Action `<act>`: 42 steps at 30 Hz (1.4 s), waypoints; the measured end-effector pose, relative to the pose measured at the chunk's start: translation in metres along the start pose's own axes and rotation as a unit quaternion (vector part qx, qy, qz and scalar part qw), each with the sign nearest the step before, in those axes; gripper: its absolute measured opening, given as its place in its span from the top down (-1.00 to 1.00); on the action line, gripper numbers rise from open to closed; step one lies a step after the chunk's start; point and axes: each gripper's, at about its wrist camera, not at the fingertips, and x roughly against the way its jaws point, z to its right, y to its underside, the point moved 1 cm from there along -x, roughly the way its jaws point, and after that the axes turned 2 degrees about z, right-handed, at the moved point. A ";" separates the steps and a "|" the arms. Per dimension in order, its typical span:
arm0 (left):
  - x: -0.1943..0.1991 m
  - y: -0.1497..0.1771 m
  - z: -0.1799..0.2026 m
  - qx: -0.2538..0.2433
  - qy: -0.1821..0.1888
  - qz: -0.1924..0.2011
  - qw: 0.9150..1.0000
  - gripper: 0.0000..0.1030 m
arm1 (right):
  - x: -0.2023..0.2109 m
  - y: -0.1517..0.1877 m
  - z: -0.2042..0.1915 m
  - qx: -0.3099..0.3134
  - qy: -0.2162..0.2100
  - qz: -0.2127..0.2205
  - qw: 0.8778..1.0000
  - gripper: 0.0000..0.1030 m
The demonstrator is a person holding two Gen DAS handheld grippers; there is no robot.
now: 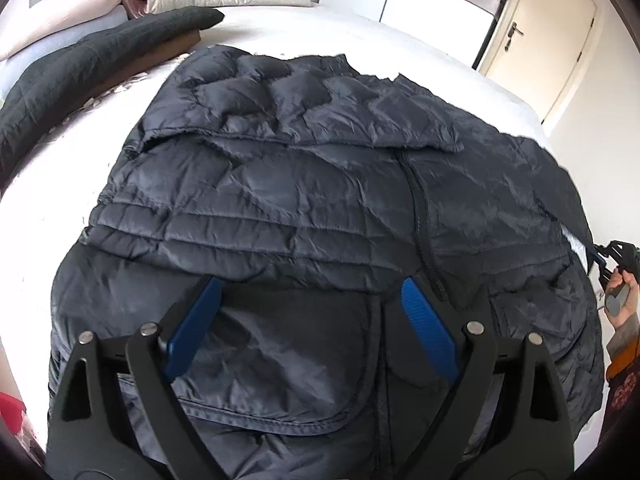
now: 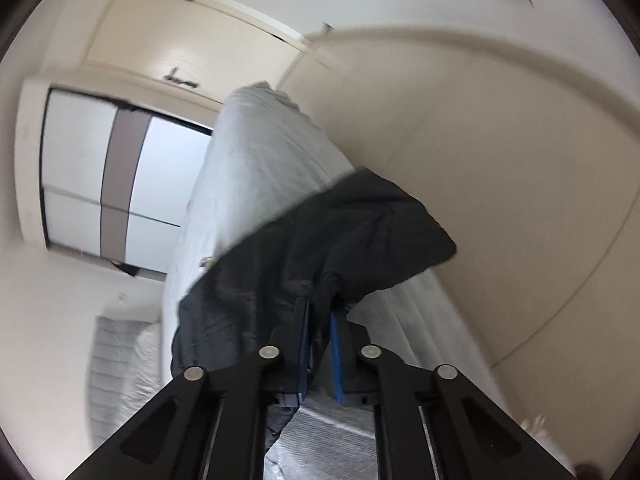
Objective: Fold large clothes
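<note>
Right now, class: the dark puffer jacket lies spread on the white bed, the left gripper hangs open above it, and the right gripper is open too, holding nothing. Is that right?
Not quite. The right gripper is shut on the jacket, as the right wrist view shows. The rest stands: the jacket lies on the white bed and the left gripper hangs open above it.

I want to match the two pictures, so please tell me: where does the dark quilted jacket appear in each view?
Left wrist view: the jacket fills the middle, spread flat on the white bed.
Right wrist view: only a bunched part shows at centre, pinched in the right gripper.
Shared landmark: the cream door, at upper left in the right view.
</note>
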 end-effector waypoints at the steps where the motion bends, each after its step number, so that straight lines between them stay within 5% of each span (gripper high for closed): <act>1: 0.002 -0.002 -0.002 0.005 0.002 0.004 1.000 -0.78 | 0.007 0.000 -0.010 0.018 0.003 0.009 1.000 0.86; 9: 0.019 -0.015 -0.018 0.023 -0.017 0.034 0.999 -0.78 | 0.075 0.008 -0.104 0.150 -0.012 0.062 0.987 0.89; 16: 0.029 -0.022 -0.040 0.041 -0.033 0.041 0.998 -0.78 | 0.129 0.065 -0.205 0.299 -0.027 0.087 0.950 0.89; 22: 0.034 -0.025 -0.056 0.065 -0.028 0.042 0.997 -0.78 | 0.140 0.158 -0.288 0.439 -0.024 0.075 0.895 0.89; 29: 0.038 -0.024 -0.066 0.072 -0.022 0.039 0.996 -0.78 | 0.123 0.289 -0.324 0.549 -0.047 0.022 0.834 0.89; 34: 0.039 -0.024 -0.075 0.082 -0.017 0.034 0.996 -0.78 | 0.082 0.390 -0.325 0.640 -0.042 -0.032 0.767 0.87; 38: 0.038 -0.024 -0.079 0.085 -0.012 0.028 0.996 -0.78 | 0.046 0.442 -0.298 0.662 -0.033 -0.101 0.742 0.87; 42: 0.037 -0.023 -0.079 0.084 -0.009 0.024 0.996 -0.78 | 0.009 0.468 -0.271 0.655 -0.015 -0.166 0.737 0.81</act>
